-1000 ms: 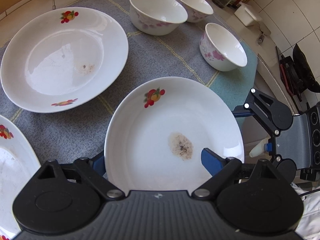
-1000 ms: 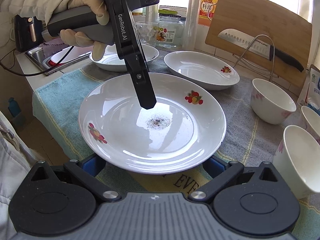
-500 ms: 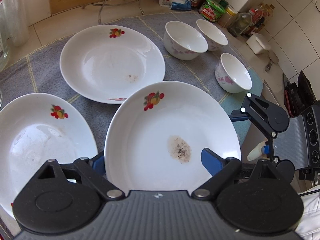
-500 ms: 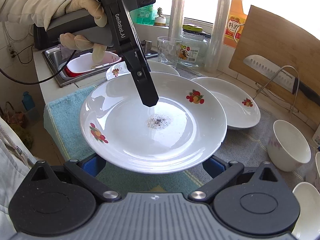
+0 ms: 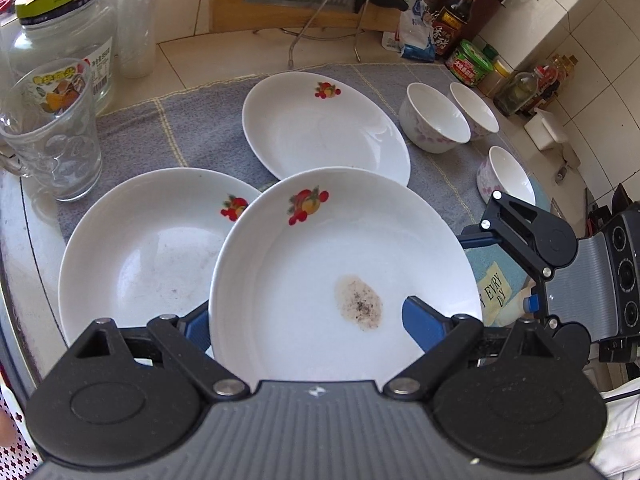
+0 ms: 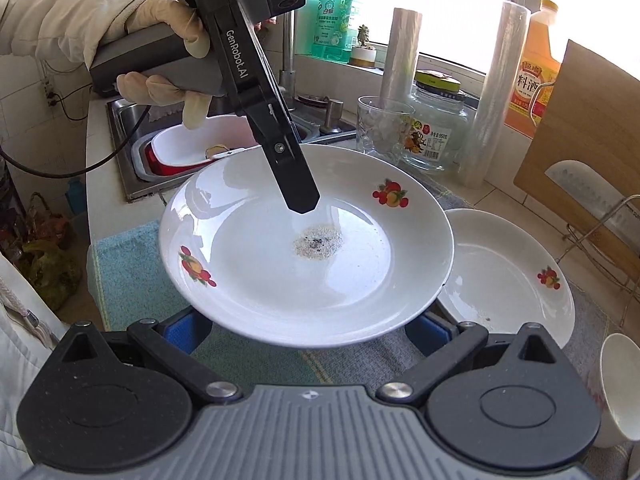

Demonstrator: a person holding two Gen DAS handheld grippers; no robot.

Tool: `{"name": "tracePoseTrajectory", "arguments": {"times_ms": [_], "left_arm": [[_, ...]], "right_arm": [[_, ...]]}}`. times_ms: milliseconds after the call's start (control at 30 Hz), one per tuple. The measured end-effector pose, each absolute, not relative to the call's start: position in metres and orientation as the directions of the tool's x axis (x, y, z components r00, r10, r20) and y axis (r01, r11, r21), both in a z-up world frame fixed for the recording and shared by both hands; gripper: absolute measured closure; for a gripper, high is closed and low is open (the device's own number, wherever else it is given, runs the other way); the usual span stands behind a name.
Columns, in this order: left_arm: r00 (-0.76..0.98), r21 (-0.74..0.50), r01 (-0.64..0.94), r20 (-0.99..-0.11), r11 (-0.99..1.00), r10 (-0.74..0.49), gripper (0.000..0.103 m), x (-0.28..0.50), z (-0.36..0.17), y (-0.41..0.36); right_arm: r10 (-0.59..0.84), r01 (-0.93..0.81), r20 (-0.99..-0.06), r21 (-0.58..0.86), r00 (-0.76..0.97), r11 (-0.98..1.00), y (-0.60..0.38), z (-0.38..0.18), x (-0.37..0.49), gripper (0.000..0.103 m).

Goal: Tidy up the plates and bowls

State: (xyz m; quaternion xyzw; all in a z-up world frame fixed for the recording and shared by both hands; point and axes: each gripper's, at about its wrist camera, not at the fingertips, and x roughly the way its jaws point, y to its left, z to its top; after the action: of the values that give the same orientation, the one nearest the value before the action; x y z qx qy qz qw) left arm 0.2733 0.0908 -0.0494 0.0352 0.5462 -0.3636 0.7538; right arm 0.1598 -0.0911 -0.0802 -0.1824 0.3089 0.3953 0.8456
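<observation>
Counter (image 5: 224,52); grey towel (image 5: 168,136) under plates (image 5: 320,136), bowls (image 5: 434,122).

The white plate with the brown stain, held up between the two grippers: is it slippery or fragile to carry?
The stained plate looks glazed and glossy, so probably slippery on its rim. It seems ceramic: stiff, likely to break if dropped. Each hand-held gripper, left and right, holds only its edge, so it may tilt.

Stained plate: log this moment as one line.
stained plate | gripped by left tool and right tool | above towel | beside two plates, three bowls
</observation>
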Motion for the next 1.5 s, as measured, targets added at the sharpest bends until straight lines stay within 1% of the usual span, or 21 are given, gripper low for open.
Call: {"name": "tracePoseTrajectory", "arguments": {"times_ms": [367, 800, 1500], "left_arm": [[0.13, -0.377, 0.579, -0.833, 0.723, -0.538, 0.01, 0.296, -0.061, 0.132], [0.122, -0.413, 0.56, -0.816, 0.718, -0.565, 0.01, 0.314, -0.078, 0.15], [0.163, -0.376, 0.456, -0.856, 0.807, -0.491, 0.01, 0.32, -0.089, 0.157]], "right_arm": [[0.539, -0.775, -0.691, -0.047, 0.481, 0.63, -0.053, -0.084, 0.179, 0.0], [0.523, -0.763, -0.72, -0.014, 0.456, 0.647, -0.041, -0.087, 0.198, 0.0], [0.605, -0.822, -0.701, 0.047, 0.378, 0.568, -0.049, -0.092, 0.23, 0.0]]}}
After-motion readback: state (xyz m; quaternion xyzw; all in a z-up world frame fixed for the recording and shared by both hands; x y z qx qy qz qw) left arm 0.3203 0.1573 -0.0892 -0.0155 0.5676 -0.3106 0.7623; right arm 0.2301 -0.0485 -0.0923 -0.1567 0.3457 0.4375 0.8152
